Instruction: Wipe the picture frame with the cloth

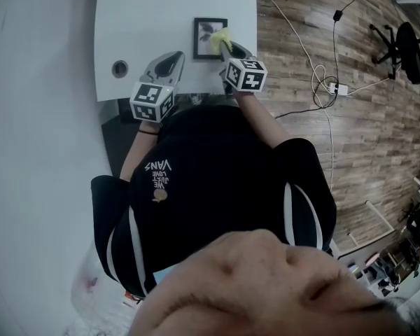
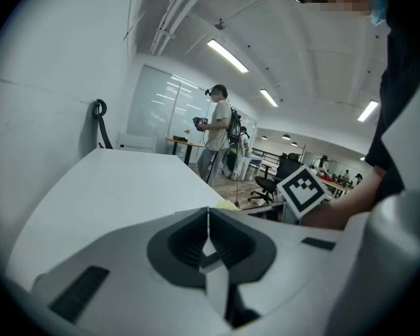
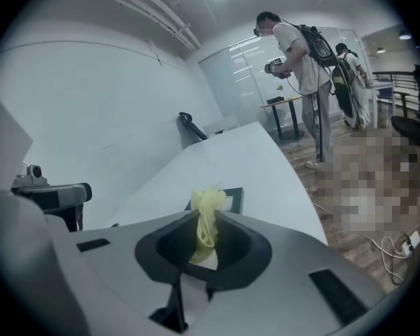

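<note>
The right tool [image 3: 206, 240] is clamped on a yellow cloth [image 3: 207, 212], whose bunched end sticks out ahead over the right side of the picture frame [image 1: 206, 28]. The frame lies flat on the white bench [image 1: 154, 12], with its long sides running straight ahead of that tool. The left tool [image 2: 208, 219] is off to the left, its jaws closed on nothing.

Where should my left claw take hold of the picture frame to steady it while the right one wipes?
Probably its left border, coming from the left. The picture frame lies flat on the table, so only the thin edge offers a pinch; the right claw with the cloth covers its right side, and the left claw, shut, sits near-left.
</note>
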Demonstrator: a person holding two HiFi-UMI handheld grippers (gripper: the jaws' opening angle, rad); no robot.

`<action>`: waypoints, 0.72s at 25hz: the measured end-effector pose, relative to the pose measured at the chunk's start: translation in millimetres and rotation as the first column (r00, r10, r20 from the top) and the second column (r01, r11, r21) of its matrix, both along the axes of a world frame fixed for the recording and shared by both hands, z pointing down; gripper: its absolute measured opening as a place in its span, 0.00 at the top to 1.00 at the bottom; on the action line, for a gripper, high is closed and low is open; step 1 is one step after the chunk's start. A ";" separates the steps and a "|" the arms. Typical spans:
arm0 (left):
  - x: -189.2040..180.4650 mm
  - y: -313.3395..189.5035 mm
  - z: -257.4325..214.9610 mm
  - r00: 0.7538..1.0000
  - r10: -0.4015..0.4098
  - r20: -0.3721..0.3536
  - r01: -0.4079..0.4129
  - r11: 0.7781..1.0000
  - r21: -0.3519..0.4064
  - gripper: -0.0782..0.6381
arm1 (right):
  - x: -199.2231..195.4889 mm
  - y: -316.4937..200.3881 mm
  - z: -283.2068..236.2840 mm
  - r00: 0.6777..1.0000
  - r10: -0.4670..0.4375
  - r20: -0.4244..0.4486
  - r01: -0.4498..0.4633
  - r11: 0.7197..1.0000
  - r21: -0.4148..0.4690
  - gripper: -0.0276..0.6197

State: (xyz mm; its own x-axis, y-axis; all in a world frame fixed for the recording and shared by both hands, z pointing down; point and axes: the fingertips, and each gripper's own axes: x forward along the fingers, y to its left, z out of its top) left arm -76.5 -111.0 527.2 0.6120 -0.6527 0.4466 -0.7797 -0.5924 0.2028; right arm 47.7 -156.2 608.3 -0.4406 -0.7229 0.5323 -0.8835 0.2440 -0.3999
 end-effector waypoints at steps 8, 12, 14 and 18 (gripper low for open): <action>-23.0 3.7 -0.3 0.998 -0.060 0.005 0.060 0.998 -0.015 0.87 | -43.2 5.7 -0.4 0.995 -0.103 0.016 0.104 0.995 -0.010 0.88; -34.1 6.8 3.9 0.996 -0.083 0.009 0.084 0.996 -0.024 0.87 | -60.6 9.0 3.8 0.990 -0.143 0.020 0.143 0.990 -0.018 0.88; -38.1 8.8 6.1 0.995 -0.095 0.009 0.096 0.995 -0.027 0.87 | -66.8 11.8 6.6 0.987 -0.160 0.022 0.160 0.987 -0.021 0.88; -43.0 11.2 6.5 0.994 -0.106 0.012 0.106 0.994 -0.033 0.87 | -79.8 17.3 8.1 0.981 -0.195 0.026 0.195 0.981 -0.022 0.88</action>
